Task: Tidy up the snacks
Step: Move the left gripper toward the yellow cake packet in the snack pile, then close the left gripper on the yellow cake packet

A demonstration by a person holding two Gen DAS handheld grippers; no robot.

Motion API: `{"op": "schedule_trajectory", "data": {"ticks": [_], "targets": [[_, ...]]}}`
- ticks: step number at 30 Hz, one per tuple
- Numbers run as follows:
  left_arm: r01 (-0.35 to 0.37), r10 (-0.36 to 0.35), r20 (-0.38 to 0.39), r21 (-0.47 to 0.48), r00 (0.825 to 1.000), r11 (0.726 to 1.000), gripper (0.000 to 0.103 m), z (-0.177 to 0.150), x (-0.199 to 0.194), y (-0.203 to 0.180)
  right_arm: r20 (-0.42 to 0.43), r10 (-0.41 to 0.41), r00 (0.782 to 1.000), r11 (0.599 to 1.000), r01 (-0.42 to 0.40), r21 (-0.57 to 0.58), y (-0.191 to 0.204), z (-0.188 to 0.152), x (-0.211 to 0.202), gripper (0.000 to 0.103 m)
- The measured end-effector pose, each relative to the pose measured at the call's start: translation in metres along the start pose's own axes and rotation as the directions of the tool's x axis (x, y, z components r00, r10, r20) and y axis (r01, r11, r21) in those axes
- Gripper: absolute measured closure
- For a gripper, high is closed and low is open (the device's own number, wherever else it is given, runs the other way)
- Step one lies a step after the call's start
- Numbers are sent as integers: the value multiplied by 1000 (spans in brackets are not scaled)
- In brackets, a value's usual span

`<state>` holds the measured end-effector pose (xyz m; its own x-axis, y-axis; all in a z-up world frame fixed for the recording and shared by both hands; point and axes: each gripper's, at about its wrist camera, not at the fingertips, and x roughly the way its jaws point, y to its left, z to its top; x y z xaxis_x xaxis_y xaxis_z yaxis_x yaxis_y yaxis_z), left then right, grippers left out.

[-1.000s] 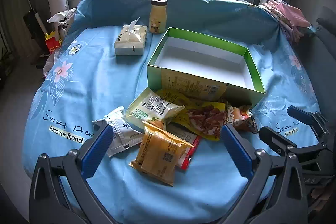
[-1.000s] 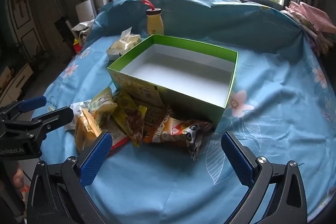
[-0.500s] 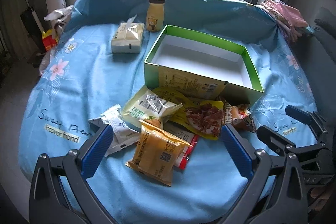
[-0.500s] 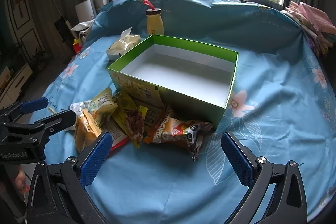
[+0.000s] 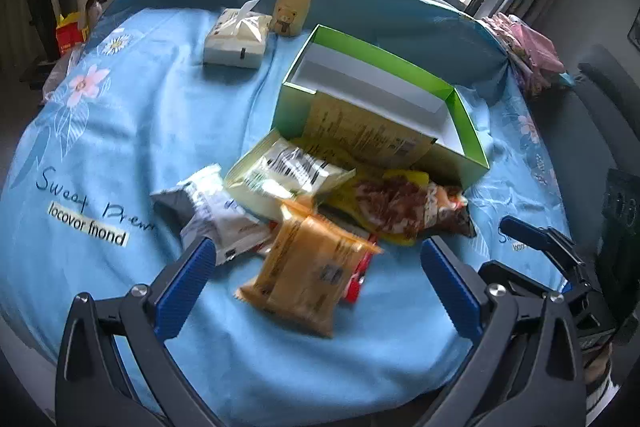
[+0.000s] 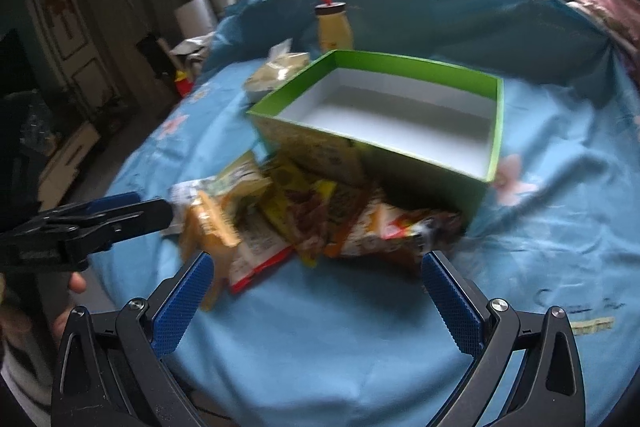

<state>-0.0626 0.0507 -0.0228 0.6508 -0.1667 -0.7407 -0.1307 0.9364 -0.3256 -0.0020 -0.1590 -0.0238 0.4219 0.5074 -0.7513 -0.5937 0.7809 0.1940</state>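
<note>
Both of your grippers hang with jaws spread wide and nothing in them: the left gripper sits low over the near edge of the snack pile, the right gripper just beside it to the right. The snacks lie heaped on the blue sheet against the front wall of the green box, which stands open with nothing in it. Nearest your left jaws is the orange packet, lying on top of a red-edged packet; behind it are a pale yellow-green packet, a white wrapper and a yellow packet with a red picture. Because the packets overlap, closing on the orange one may drag its neighbour along or let the slick film slip out. The sheet is soft and creased, so a low approach could pinch cloth too. The box is light card; nudging its wall with a packet would likely shove it toward the tissue pack and bottle. With the grippers this close together, they could collide.
</note>
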Motion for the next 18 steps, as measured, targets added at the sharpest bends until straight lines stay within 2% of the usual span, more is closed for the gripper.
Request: {"op": "schedule_trajectory", "data": {"ticks": [1,3,8,10,12,16,18], "targets": [[11,-11,-3,-1,1000,1000,1,-4,0,4,-2,40,999,999,-40,-6,3,-3,2,0],[32,-32,-10,-7,999,999,1,-11,0,11,36,65,997,997,-63,-43,10,-8,11,0],[98,-100,-42,-44,994,994,2,-25,9,25,-26,143,989,987,-145,-64,25,-18,32,0],[116,-119,-48,-53,992,992,7,-27,14,26,-25,181,983,981,-182,-62,33,-20,36,0],[135,-138,-54,-57,989,989,12,-28,17,26,-28,204,979,976,-205,-66,38,-22,42,8],[161,-164,-63,-53,984,986,20,-28,25,26,-32,225,974,970,-227,-87,47,-25,52,17],[169,-172,-59,-54,983,984,20,-27,27,28,-28,230,973,968,-231,-100,51,-25,59,25]]}}
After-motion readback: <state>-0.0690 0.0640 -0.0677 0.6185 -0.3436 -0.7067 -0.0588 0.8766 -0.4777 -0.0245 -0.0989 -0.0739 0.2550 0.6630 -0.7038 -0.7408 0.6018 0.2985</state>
